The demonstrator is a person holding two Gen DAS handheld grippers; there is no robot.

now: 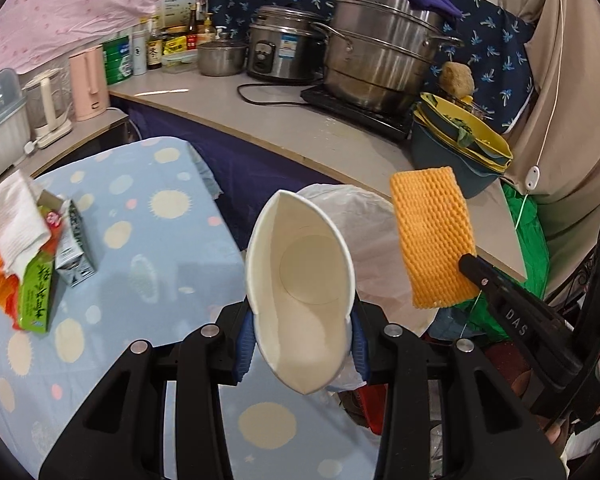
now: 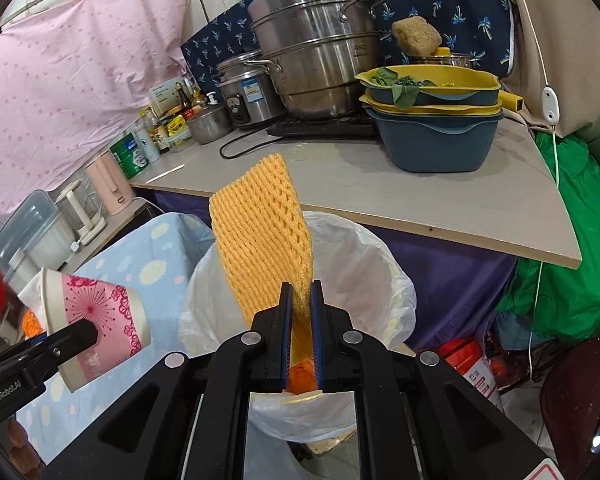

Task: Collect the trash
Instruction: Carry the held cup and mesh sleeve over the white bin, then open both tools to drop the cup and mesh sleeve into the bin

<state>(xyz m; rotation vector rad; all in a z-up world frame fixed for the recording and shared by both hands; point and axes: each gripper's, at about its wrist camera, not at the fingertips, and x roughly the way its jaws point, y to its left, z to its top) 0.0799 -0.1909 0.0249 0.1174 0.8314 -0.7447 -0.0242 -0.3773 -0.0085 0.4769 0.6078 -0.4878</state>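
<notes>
Left tongs pinch cup, right tongs netting (above blue-clothed table).

On the counter ahead of you, a tall stacked steel steamer stands on a black cooktop, with a rice cooker just beside it and a small lidded pot next along. To your right sits a stack of blue and yellow basins, green leaves lying in the top one. A brown sponge rests behind them. Further left you see bottles, a green tin and a pink kettle.
</notes>
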